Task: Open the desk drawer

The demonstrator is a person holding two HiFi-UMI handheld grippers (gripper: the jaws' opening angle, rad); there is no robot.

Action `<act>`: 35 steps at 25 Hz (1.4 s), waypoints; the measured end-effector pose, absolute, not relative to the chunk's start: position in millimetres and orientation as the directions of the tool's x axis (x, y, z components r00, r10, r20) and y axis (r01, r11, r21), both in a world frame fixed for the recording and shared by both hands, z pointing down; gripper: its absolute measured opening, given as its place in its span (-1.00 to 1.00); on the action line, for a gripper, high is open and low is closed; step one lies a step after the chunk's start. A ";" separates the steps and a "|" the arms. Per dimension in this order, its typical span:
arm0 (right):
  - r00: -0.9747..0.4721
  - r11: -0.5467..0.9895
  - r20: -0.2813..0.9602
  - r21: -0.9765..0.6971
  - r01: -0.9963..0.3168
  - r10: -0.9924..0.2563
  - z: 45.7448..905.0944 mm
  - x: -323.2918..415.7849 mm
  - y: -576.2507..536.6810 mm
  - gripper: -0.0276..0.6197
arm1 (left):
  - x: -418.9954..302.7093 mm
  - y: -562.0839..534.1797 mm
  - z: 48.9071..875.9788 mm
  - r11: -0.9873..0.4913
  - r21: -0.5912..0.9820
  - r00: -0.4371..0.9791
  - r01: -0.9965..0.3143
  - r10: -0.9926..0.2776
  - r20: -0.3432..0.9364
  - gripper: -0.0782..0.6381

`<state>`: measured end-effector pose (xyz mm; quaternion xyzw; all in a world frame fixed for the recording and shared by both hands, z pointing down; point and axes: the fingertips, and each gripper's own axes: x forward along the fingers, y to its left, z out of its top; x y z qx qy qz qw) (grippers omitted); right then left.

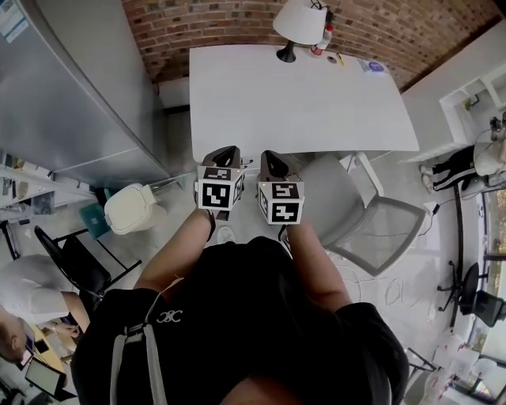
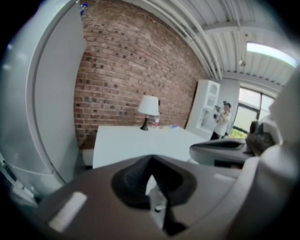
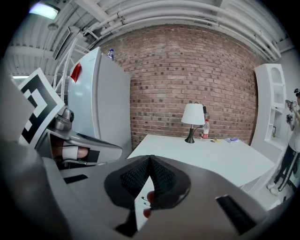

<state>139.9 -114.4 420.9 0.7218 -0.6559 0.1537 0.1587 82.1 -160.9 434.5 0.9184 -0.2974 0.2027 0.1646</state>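
Two handheld grippers are held side by side at the near edge of a white desk (image 1: 316, 103), as seen from the head view. The left gripper (image 1: 228, 151) and the right gripper (image 1: 272, 156) are kept close together but apart, each carrying a marker cube, and both are pointed towards the desk. In the left gripper view the jaws are seen brought together at their tips, with nothing caught between them. The same is shown in the right gripper view: the ribbed pads (image 3: 159, 176) are pressed tip to tip and nothing is gripped.

The desk is set against a brick wall (image 1: 229, 24), straight ahead of both grippers. The drawer itself cannot be made out, as it is hidden beneath the desktop in the head view and lost behind the gripper bodies in the other two. A white-shaded lamp (image 1: 300, 22) and a small bottle (image 1: 325, 36) are placed at the far edge of the desktop, by the wall. A grey mesh chair (image 1: 371, 217) is parked at the desk's near right corner, just beside the right gripper. A tall grey cabinet (image 1: 63, 87) is seen to the left of the desk, and a white lidded bin (image 1: 134, 207) is set on the floor to the left of the left gripper.
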 end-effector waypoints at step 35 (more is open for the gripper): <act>-0.051 0.533 0.788 0.365 -0.763 -0.614 701.0 129.0 -158.7 -0.94 | 11.4 -133.7 582.7 -0.501 0.237 0.494 -0.832 -0.476 0.728 -0.79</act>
